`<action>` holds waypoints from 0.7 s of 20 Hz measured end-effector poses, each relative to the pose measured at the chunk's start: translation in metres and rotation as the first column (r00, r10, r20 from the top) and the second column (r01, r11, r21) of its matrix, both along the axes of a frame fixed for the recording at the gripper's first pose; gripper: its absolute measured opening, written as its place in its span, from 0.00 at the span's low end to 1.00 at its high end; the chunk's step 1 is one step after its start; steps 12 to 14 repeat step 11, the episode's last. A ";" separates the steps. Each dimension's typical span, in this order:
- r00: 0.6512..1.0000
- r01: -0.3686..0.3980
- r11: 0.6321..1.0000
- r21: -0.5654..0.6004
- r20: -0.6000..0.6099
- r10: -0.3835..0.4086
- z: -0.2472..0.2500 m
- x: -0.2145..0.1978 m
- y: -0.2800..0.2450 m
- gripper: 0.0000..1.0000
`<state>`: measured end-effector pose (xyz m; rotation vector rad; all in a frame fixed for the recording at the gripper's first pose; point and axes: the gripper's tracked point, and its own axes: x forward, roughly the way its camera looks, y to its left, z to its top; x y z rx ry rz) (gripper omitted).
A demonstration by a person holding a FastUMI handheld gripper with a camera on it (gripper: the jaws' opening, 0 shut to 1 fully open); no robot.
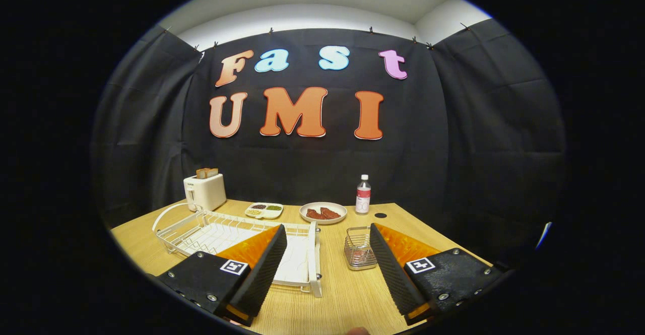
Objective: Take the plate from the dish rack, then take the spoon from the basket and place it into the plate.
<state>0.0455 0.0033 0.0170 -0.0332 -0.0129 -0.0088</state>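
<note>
My gripper is open, its two fingers spread wide above the wooden table, with nothing between them. The white wire dish rack lies on the table at the left; the left finger covers its near right part, and the part that shows holds no dish. A small wire basket stands just inside the right finger, which hides its right side. I cannot make out a spoon in it. Beyond the fingers, at the back of the table, lies a pale round plate with reddish-brown pieces on it.
A white toaster with bread in its slots stands behind the rack at the back left. A small divided dish of grains lies beside the plate. A clear bottle stands at the back right, near a dark round hole in the tabletop.
</note>
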 end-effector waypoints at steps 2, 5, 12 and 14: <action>1.000 -0.001 1.000 0.007 -0.002 0.001 -0.001 -0.002 0.001 0.98; 1.000 -0.002 1.000 0.003 -0.008 0.002 -0.004 -0.002 0.002 0.98; 1.000 -0.003 1.000 -0.001 -0.002 0.003 -0.005 -0.002 0.002 0.98; 1.000 -0.003 1.000 -0.001 -0.002 0.003 -0.005 -0.002 0.002 0.98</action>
